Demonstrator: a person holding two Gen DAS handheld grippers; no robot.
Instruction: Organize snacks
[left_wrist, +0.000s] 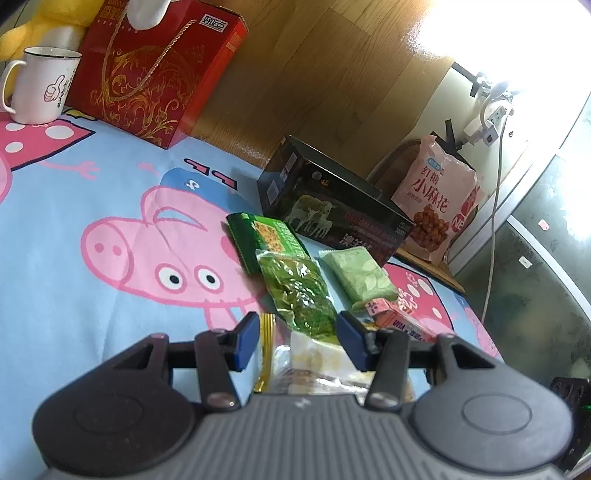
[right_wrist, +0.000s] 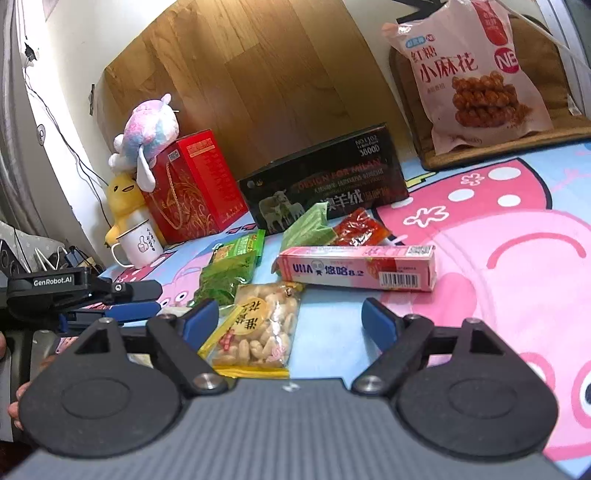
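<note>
I have both grippers angled down over the cartoon sheet (right_wrist: 517, 236): my right gripper (right_wrist: 290, 319) spread wide, the peanut packet (right_wrist: 258, 328) lying untouched between its jaws, my left gripper (left_wrist: 297, 338) part-open above a pale packet (left_wrist: 314, 354), with no pad visibly touching it.

White mug (right_wrist: 138, 245), yellow plush (right_wrist: 122, 199), red gift box (right_wrist: 194, 184)

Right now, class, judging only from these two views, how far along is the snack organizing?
Done: nothing looks sorted. The peanut bag, pink box and green packets lie loose on the cartoon sheet. In hand: nothing; the right gripper is open around the peanut bag, and the left gripper grips nothing. Left: everything.
</note>
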